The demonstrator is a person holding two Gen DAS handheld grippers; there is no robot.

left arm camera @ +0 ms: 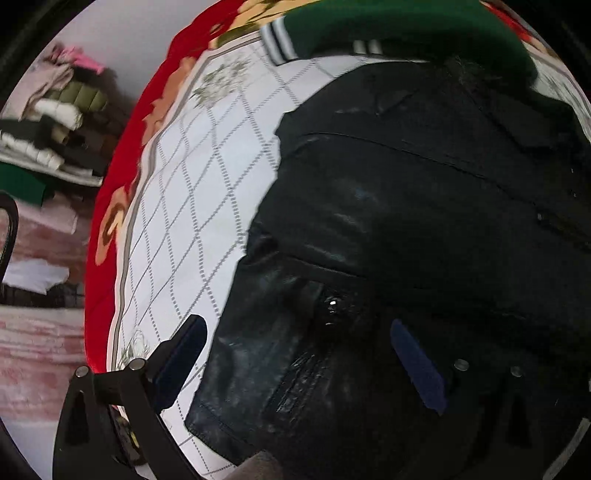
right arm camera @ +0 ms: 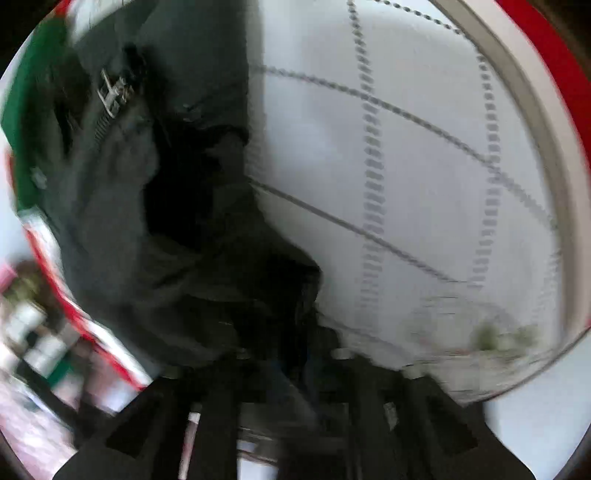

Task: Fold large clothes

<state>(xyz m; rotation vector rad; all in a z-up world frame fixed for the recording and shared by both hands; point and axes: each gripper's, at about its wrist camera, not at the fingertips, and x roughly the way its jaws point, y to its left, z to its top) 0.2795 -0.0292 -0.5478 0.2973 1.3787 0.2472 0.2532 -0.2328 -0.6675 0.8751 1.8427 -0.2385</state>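
A large black jacket (left arm camera: 424, 206) lies on a white bedspread (left arm camera: 207, 206) with a grey diamond pattern. In the left wrist view my left gripper (left arm camera: 306, 365) is open, its blue-padded fingers (left arm camera: 184, 350) spread over the jacket's lower corner with a pocket zip and snap. In the blurred right wrist view the jacket (right arm camera: 122, 206) hangs at the left with a metal zip pull showing. My right gripper (right arm camera: 291, 354) is shut on a fold of the jacket's black cloth.
A green garment (left arm camera: 399, 26) with striped cuffs lies at the bed's far side, partly under the jacket. A red flowered blanket (left arm camera: 122, 184) edges the bed. Stacked folded clothes (left arm camera: 55, 129) sit on shelves to the left.
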